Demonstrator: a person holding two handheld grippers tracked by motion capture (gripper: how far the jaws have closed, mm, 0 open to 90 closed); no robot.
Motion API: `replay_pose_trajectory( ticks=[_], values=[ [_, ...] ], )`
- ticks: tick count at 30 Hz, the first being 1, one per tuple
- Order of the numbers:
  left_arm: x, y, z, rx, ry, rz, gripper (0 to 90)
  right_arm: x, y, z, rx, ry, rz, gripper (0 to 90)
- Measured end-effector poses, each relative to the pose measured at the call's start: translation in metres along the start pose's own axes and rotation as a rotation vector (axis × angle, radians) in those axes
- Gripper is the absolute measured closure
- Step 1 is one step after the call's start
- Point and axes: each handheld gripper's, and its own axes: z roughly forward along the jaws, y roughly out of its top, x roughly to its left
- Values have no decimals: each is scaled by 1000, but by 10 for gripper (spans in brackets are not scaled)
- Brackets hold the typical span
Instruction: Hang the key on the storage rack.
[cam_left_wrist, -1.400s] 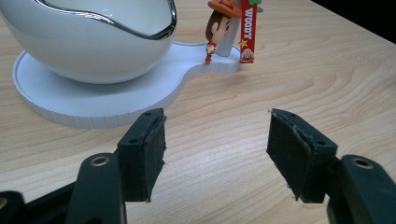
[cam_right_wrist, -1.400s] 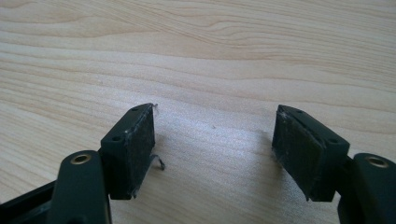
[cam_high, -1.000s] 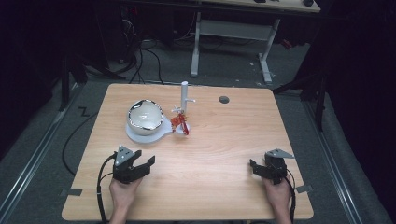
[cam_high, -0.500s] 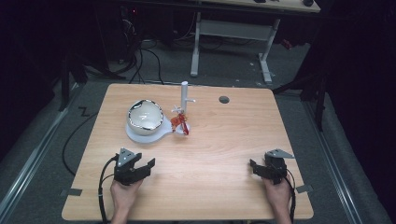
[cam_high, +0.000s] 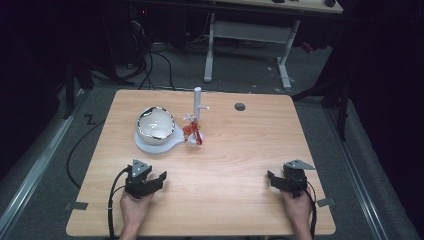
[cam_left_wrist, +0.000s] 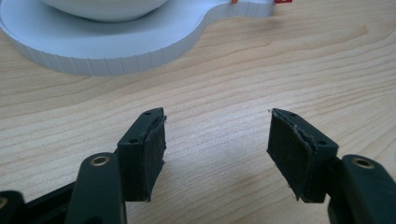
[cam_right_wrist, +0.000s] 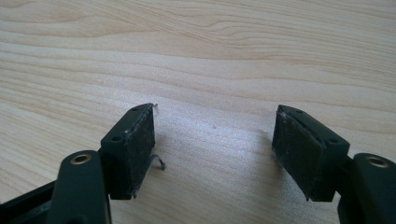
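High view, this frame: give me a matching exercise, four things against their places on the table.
Things:
1. bowl
2. white post
3. left gripper
4. right gripper

Places:
A. near right part of the table, jaws apart over bare wood
B. on the round end of the white base
C. near left part, jaws apart, pointing toward the base
D. upright at the base's narrow end, by the small red-orange item

Pairs: 1-B, 2-D, 3-C, 4-A

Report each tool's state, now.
Left tool: open, holding nothing, above bare table.
Right tool: open, holding nothing.
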Motion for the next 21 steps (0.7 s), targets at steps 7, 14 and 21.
replay_pose_trajectory(
  ticks=[7,14,21],
  values=[
    [-1,0,4,10,28,1,370,0,0,0,0,0,-1,304],
    [-6,2,10,72,69,42,335,0,0,0,0,0,0,303],
    [-9,2,11,83,92,56,305,0,0,0,0,0,0,303]
  ],
)
